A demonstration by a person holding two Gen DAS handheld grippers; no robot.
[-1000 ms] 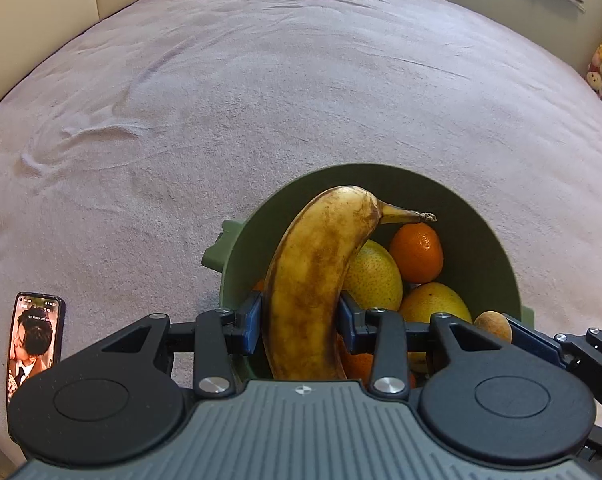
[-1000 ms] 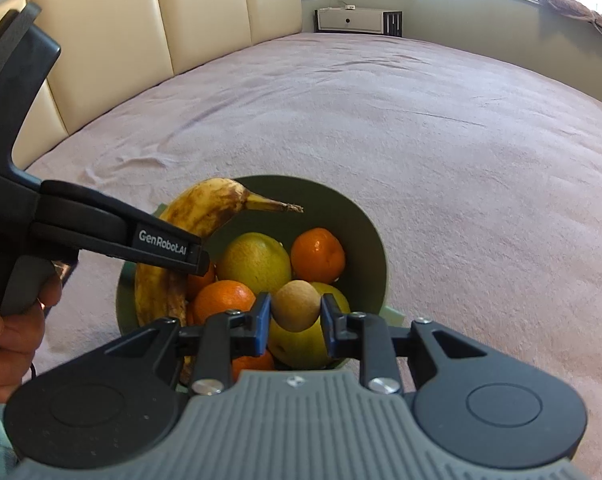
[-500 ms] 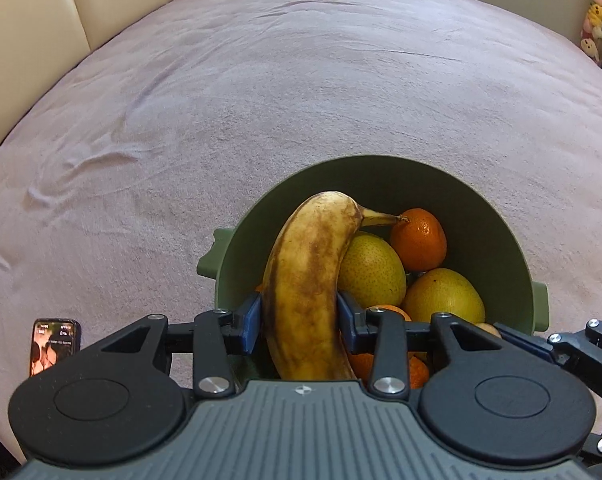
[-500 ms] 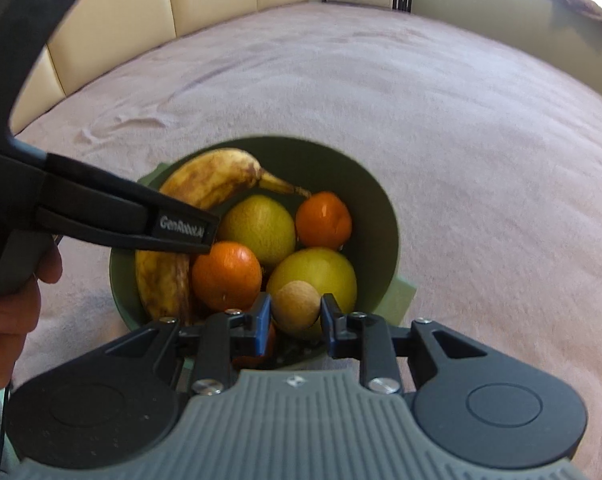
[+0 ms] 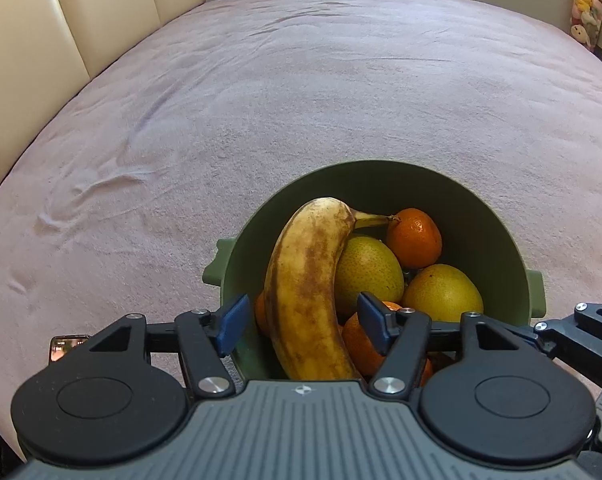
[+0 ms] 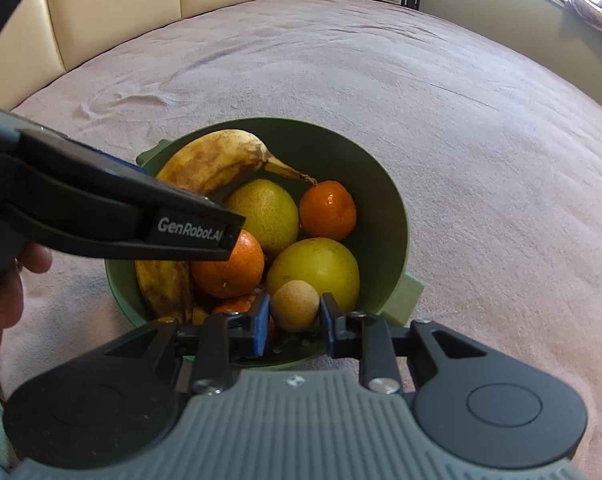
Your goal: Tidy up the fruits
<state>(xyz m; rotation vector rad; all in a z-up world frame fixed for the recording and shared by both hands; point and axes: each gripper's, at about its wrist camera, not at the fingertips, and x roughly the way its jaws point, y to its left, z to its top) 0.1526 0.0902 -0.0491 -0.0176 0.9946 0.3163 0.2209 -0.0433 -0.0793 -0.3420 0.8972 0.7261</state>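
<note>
Left hand-held gripper (image 5: 301,322) — jaws just opened wide, blue pads standing clear on either side of the long brown-speckled yellow banana (image 5: 307,288), which lies between them untouched. Judged a release: the banana now leans along the near-left wall of the round olive-green plastic bowl (image 5: 497,236), stem tip toward the far side.

Right hand-held gripper (image 6: 294,318) — narrow, pads clamped on a small round tan-brown fruit (image 6: 294,305), held over the bowl's near rim, probably next to go in.

Beyond the fingers, inside the bowl: two yellow-green pears (image 6: 263,214) and several glossy orange mandarins (image 6: 328,209), piled touching.

Bowl sits on a mauve bedspread (image 5: 301,80); cream padded headboard (image 5: 61,20) far left.
</note>
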